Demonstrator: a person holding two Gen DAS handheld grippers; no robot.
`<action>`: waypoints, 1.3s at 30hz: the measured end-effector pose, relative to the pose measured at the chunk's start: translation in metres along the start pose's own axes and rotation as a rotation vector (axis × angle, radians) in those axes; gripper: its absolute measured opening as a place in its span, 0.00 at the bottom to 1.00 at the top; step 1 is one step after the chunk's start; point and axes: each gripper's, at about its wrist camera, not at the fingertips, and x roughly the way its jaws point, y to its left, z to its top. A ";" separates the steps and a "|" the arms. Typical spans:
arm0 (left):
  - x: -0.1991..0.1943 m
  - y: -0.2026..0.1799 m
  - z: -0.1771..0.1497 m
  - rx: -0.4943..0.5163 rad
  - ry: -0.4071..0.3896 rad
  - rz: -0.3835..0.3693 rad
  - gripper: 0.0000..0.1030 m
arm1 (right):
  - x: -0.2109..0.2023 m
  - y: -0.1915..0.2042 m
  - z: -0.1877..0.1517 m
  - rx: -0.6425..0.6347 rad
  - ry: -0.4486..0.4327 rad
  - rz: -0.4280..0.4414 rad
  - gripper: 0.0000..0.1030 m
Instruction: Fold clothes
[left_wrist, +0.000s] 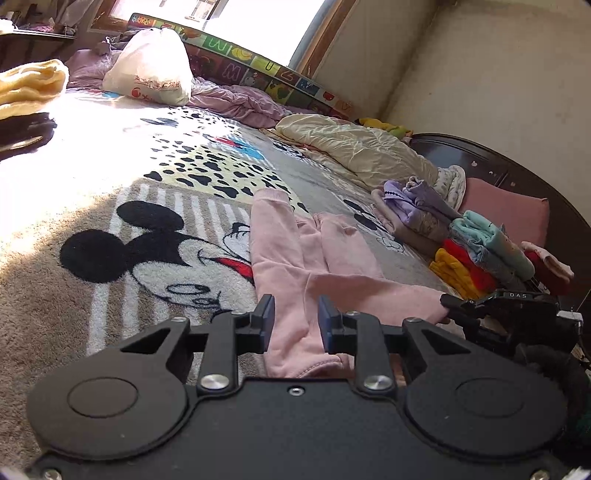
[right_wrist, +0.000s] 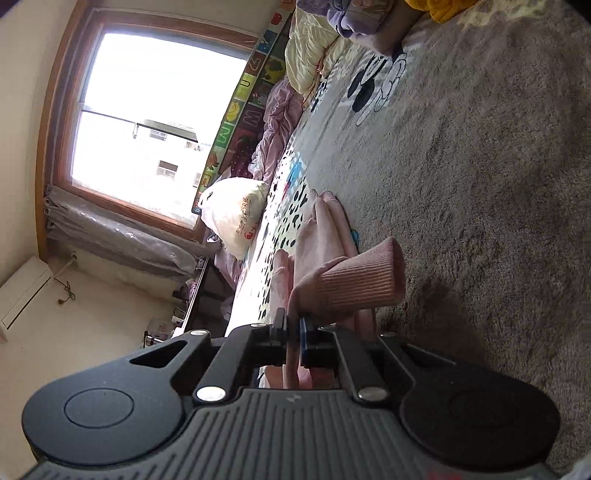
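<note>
A pink sweatshirt (left_wrist: 295, 254) lies spread on the Mickey Mouse blanket (left_wrist: 155, 251), one sleeve reaching away from me. My left gripper (left_wrist: 296, 314) is open, its jaws on either side of the pink fabric near its hem. My right gripper (right_wrist: 293, 328) is shut on the pink sweatshirt (right_wrist: 325, 229) near a ribbed cuff (right_wrist: 365, 280), which is lifted off the blanket. The right gripper also shows at the right edge of the left wrist view (left_wrist: 461, 306), at the end of the pink sleeve.
A stack of folded clothes (left_wrist: 476, 243) sits at the right by the dark headboard (left_wrist: 517, 177). A cream quilt (left_wrist: 354, 147), a white bag (left_wrist: 151, 66) and purple bedding (left_wrist: 236, 99) lie at the far side under the window (right_wrist: 147, 110). Yellow and dark cloth (left_wrist: 29, 88) lies at left.
</note>
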 end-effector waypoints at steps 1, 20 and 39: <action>0.005 -0.006 -0.001 0.035 0.032 0.002 0.23 | -0.002 -0.002 0.001 -0.004 -0.002 -0.015 0.08; 0.083 -0.018 0.064 0.119 0.010 0.173 0.23 | 0.005 -0.040 0.013 0.048 0.052 -0.024 0.46; 0.204 -0.038 0.098 0.299 0.199 0.274 0.27 | 0.009 -0.050 0.031 -0.007 0.090 0.027 0.26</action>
